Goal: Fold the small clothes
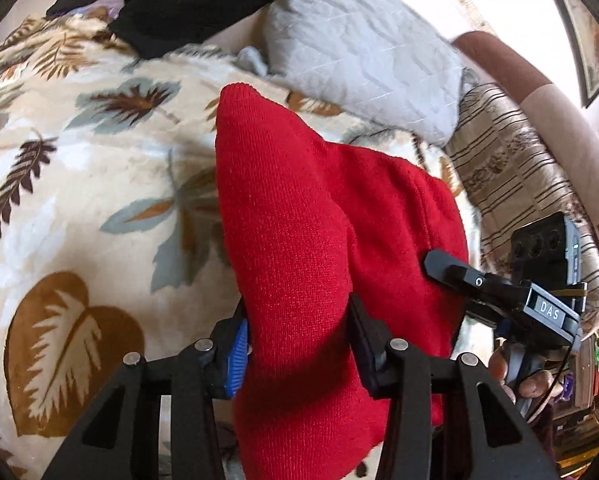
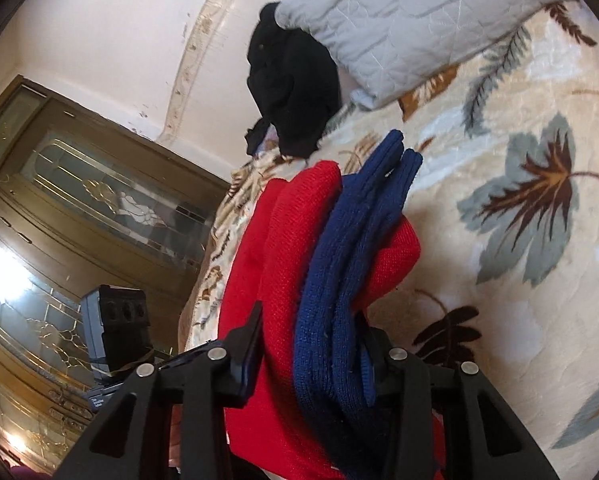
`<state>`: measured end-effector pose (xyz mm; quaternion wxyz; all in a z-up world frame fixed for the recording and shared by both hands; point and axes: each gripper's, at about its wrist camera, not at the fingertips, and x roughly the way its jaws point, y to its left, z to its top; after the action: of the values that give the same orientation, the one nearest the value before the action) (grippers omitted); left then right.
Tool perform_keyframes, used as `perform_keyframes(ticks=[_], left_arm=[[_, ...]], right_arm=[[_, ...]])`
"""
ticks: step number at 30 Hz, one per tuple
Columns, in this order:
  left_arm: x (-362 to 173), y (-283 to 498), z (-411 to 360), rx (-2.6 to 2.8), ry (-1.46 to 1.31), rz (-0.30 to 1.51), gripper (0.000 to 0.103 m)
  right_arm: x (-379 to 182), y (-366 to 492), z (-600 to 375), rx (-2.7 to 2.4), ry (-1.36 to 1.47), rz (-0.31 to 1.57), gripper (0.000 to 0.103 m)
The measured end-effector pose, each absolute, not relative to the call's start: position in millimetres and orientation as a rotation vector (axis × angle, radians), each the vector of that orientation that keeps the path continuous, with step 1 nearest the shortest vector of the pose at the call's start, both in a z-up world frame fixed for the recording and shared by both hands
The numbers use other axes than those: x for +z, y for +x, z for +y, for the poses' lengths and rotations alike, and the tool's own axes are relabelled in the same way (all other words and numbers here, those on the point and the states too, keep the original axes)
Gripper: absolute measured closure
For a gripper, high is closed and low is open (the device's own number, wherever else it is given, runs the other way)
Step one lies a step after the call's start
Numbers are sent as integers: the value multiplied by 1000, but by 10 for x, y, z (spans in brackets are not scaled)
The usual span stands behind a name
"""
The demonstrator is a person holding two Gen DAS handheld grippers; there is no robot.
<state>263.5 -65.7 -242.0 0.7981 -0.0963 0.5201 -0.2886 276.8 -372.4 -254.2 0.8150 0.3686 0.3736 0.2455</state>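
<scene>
both grippers, left [image 1: 299,344] and right [image 2: 311,364], half-closed and clamped on the red knit [image 1: 299,220], holding it bunched above the bed [image 1: 99,168], likely to spread it for folding.

knit garment [image 1: 299,220] bunched between left gripper [image 1: 299,344] fingers, lifted over bedspread [image 1: 79,200] | right gripper [image 1: 443,266] at its right edge | second knit piece [image 2: 351,280] draped on the garment (right wrist view) | pillow [image 1: 359,48] behind | dark clothes pile [image 1: 187,4] left of pillow | cabinet [image 2: 79,220] beyond bed
</scene>
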Motion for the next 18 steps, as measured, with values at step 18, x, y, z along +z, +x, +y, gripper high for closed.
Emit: perform_keyframes(ticks=[18], left_arm=[[-1503,1739,-575,-268,120,737,27]], right_arm=[[-1830,1892,-3671,108,380,655,38]])
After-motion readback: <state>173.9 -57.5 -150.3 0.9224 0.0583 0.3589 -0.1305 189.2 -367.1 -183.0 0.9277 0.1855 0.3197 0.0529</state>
